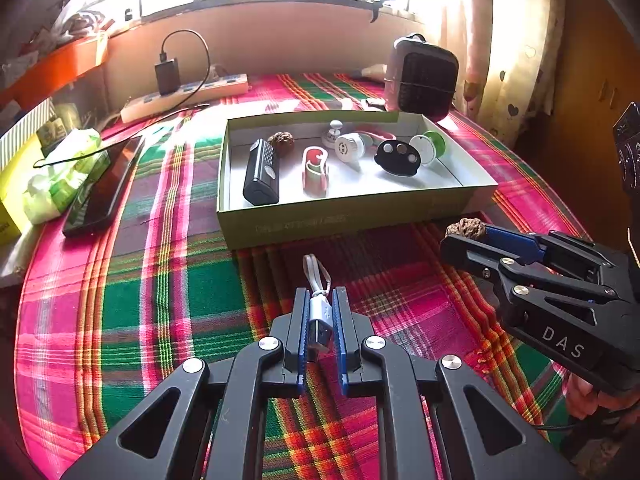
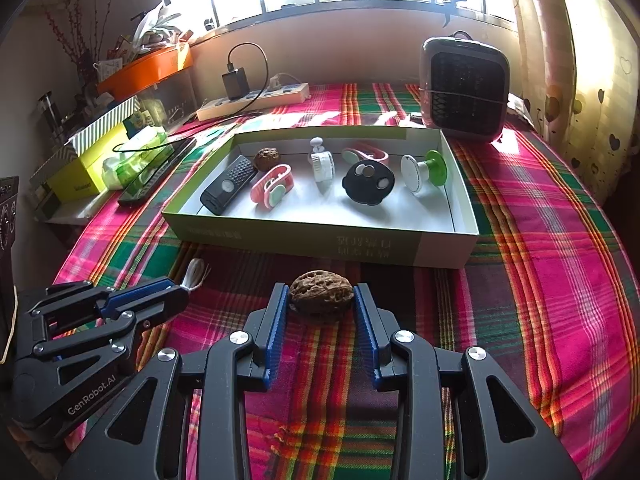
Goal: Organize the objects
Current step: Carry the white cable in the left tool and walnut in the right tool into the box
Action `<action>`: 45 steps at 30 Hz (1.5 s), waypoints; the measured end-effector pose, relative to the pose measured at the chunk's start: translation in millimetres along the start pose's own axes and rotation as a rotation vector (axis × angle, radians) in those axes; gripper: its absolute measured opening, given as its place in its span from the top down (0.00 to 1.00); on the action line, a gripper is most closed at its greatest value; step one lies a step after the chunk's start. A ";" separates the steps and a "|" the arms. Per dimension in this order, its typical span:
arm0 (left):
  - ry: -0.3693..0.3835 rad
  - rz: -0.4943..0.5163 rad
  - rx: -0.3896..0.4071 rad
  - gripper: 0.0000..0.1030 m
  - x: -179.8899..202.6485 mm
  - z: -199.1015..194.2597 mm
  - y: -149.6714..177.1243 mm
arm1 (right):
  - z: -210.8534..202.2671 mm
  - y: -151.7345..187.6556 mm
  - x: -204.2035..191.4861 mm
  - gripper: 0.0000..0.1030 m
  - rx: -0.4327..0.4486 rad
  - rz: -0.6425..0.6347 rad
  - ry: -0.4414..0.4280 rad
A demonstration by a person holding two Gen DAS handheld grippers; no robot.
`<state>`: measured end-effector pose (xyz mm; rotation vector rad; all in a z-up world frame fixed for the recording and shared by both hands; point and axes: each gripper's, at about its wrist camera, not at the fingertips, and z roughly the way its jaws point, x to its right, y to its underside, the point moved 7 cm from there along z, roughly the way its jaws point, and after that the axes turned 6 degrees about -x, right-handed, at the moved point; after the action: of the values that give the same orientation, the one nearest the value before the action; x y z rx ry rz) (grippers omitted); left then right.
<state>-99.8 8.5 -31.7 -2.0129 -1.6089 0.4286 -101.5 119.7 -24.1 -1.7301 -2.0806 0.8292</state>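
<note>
My left gripper (image 1: 320, 300) is shut on a short white USB cable (image 1: 319, 312), its silver plug between the blue pads and its loop (image 2: 195, 274) sticking out ahead. My right gripper (image 2: 321, 294) is shut on a brown walnut (image 2: 321, 293), held just in front of the open green box (image 2: 320, 236). From the left wrist view the walnut (image 1: 466, 227) shows at the right gripper's tip. Inside the box lie a black remote (image 2: 229, 189), a second walnut (image 2: 267, 159), a pink clip (image 2: 273, 191), a white dial (image 2: 322, 164), a black disc (image 2: 368, 182) and a white-green spool (image 2: 425, 169).
A plaid cloth (image 2: 540, 280) covers the table. A dark heater (image 2: 464, 86) stands behind the box at the right. A power strip with a charger (image 2: 252, 100) lies at the back. A phone (image 1: 104, 188), a green packet (image 1: 60, 176) and boxes crowd the left edge.
</note>
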 end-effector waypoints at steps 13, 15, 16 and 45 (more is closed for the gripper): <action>-0.001 0.018 0.028 0.90 3.9 -7.9 -19.3 | -3.6 -10.0 0.3 0.67 0.014 0.001 -0.011; 0.001 0.020 0.038 0.90 4.3 -9.3 -24.7 | -4.2 -13.3 0.4 0.67 0.019 0.000 -0.011; 0.001 0.021 0.042 0.90 4.6 -9.7 -27.8 | -4.6 -15.1 0.4 0.67 0.021 -0.001 -0.012; -0.012 0.006 0.050 0.90 -4.8 25.7 -79.6 | 26.4 -62.5 18.1 0.67 0.014 0.006 -0.013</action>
<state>-178.8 21.5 -7.0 -1.9821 -1.5841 0.4788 -169.9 124.6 -9.1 -1.7287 -2.0737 0.8572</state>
